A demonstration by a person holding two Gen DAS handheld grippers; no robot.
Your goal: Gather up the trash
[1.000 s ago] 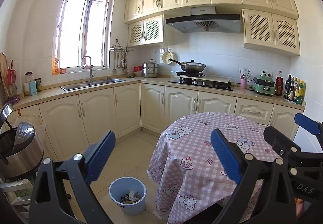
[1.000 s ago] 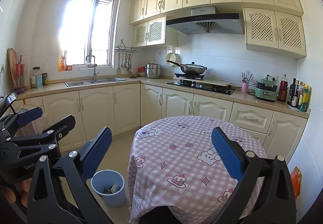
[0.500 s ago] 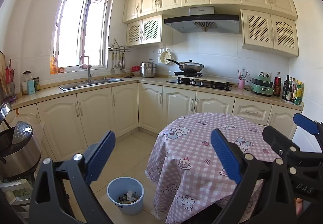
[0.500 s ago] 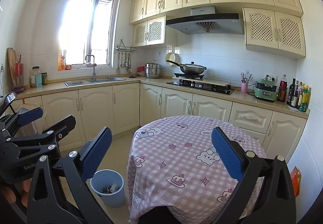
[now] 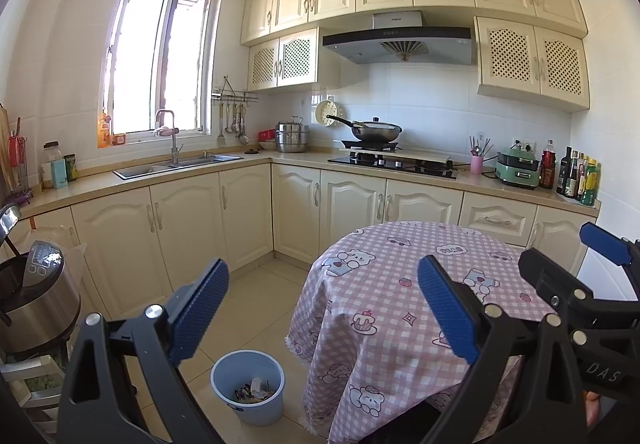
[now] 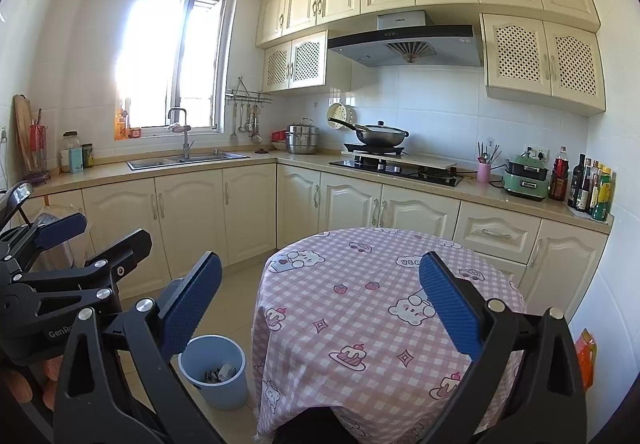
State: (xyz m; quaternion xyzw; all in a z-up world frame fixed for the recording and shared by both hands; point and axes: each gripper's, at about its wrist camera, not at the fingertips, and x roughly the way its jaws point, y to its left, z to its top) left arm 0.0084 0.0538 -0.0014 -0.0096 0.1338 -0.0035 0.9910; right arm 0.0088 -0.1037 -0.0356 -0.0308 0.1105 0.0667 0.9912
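Two grippers hang wide apart and empty above the round table (image 5: 400,308). Its checked cloth shows no litter. On the floor stands the blue bin (image 5: 248,388), scraps already inside, at about seven o'clock from the left gripper (image 5: 320,308) and eight o'clock from the right gripper (image 6: 320,308). The left looks nearer; any reach goes down and leftward.

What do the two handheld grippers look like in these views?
Both are black plastic frames with silver bolts. The left gripper and right gripper each carry two flat fingers faced with ribbed blue pads. White lettering marks the bodies: "DAS" on the right one, "GenRo" on the left. No cables or sleeves show.
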